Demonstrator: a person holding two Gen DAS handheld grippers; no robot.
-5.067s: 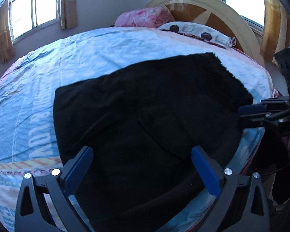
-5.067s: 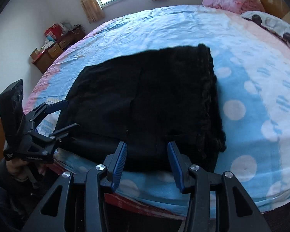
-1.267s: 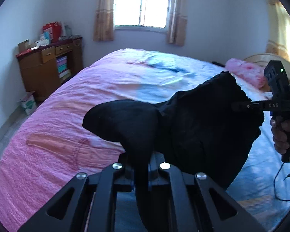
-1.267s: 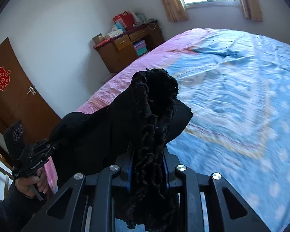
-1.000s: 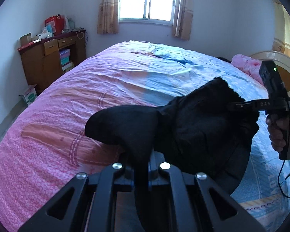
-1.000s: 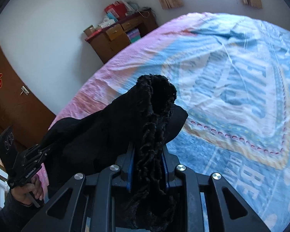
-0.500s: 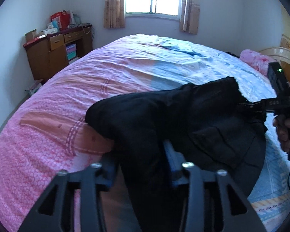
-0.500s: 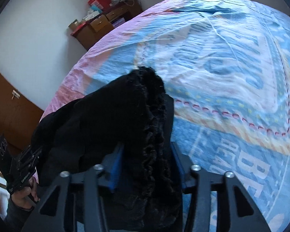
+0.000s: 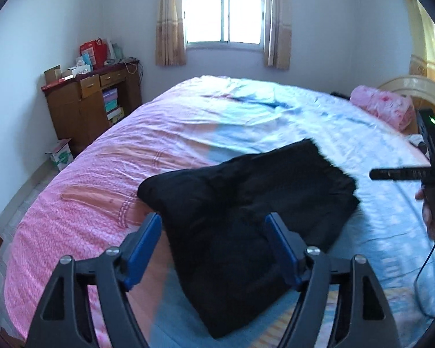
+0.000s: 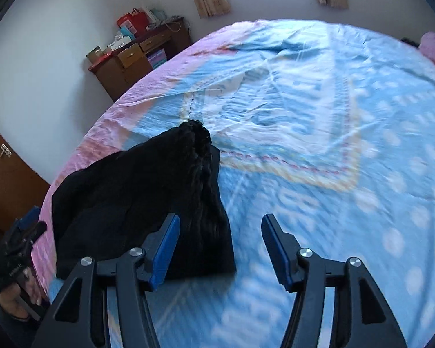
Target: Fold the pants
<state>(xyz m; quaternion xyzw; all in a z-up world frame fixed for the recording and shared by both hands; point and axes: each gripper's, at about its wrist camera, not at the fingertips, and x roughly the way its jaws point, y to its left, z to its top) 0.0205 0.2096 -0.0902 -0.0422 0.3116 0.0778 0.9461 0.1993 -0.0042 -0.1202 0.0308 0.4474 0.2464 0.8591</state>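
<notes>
Black pants (image 9: 246, 211) lie folded in a thick, roughly rectangular bundle on the bed (image 9: 107, 185), near its close edge, straddling the pink border and the blue printed centre of the cover. Fringed fuzzy edge of the bundle faces the pillow side; in the right wrist view that edge (image 10: 201, 174) runs along the bundle's right flank.

Left gripper (image 9: 213, 242): jaws spread and opening. Blue pads stand apart above the near part of the pants; cloth shows behind the gap, but no pad presses on it.

Right gripper (image 10: 220, 242): jaws spread and opening. Left pad sits over the bundle's near right corner, right pad over bare blue cover; nothing pinched. In the left wrist view it appears at the right edge, held in a hand (image 9: 432, 211), fingers clear of the pants.

Surroundings: pink pillow (image 9: 382, 110) at the headboard end, wooden cabinet (image 9: 90, 107) by the left wall, curtained window (image 9: 224, 17) behind the bed.
</notes>
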